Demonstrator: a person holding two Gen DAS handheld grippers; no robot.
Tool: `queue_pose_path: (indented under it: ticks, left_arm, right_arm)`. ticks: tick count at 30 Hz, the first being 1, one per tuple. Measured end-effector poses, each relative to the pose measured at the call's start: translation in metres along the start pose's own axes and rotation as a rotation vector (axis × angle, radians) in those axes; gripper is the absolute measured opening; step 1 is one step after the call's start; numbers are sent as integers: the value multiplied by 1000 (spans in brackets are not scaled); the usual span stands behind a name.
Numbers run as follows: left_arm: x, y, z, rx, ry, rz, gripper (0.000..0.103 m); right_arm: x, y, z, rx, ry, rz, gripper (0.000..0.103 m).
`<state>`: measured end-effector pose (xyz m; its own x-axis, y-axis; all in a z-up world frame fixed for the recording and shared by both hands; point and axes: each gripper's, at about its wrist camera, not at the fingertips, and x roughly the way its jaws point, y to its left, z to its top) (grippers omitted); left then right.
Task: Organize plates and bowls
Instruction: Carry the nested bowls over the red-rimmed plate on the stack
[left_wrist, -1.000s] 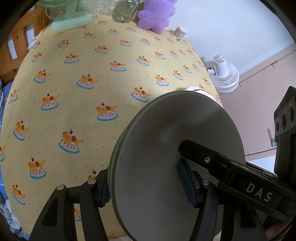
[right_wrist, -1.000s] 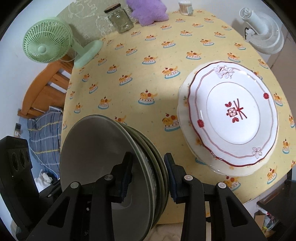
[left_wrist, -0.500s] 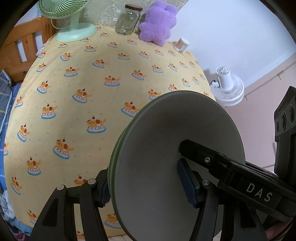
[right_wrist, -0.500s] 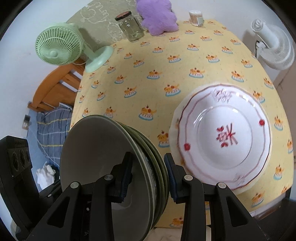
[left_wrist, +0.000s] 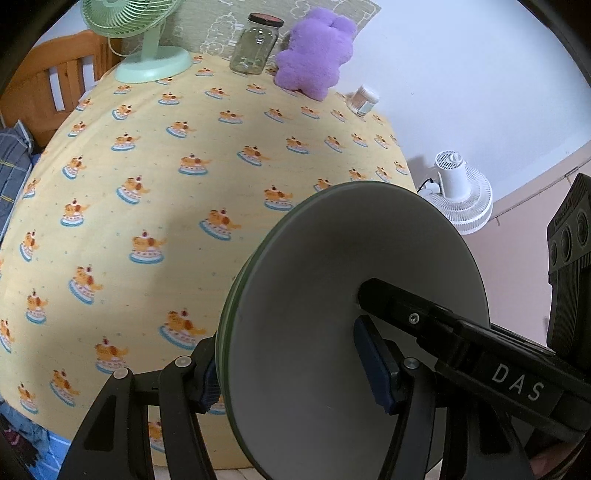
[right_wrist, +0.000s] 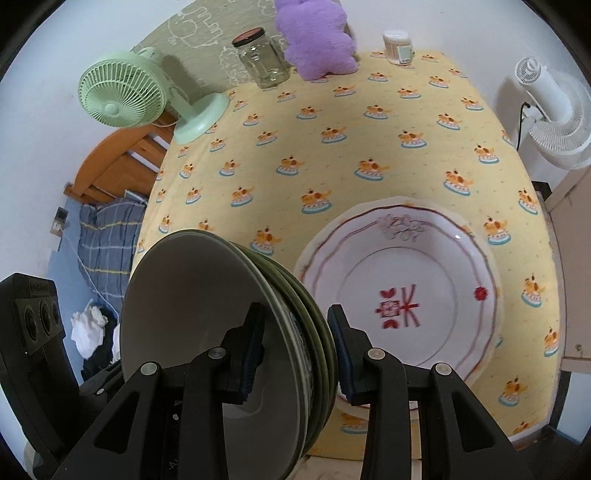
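Observation:
A stack of nested green bowls with grey insides (right_wrist: 207, 317) is held on edge between both grippers, above the table's near edge. My right gripper (right_wrist: 295, 350) is shut on the stack's rim. My left gripper (left_wrist: 291, 369) is shut on the same stack (left_wrist: 332, 295) from the other side, and the right gripper's finger shows inside the bowl there. A stack of white plates with red trim and a red flower (right_wrist: 399, 291) lies on the table to the right of the bowls; the bowls hide it in the left wrist view.
The table has a yellow cloth with a cake pattern (left_wrist: 177, 206). At its far edge stand a green desk fan (right_wrist: 122, 94), a glass jar (right_wrist: 264, 61), a purple plush toy (right_wrist: 314, 37) and a small container (right_wrist: 397, 46). A white floor fan (right_wrist: 550, 110) stands beyond the right edge.
Both grippers have pulled back and up with the bowl stack. The table and white plates look farther away, and more of the table's far edge is in view.

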<state>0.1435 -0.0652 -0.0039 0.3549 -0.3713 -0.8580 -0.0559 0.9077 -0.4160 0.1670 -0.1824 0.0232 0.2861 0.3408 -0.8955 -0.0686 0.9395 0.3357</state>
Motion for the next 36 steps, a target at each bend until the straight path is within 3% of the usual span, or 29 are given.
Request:
queue_pose_path:
  ticks: [20,36]
  left_arm:
    - [50,-55,4,-34,25,-8,63]
    - [91,-68,5,-44,104,-5,63]
  right_arm:
    - [-4,-75,20,18,27,-11,40]
    - [15,-114,26,78,88,-24,40]
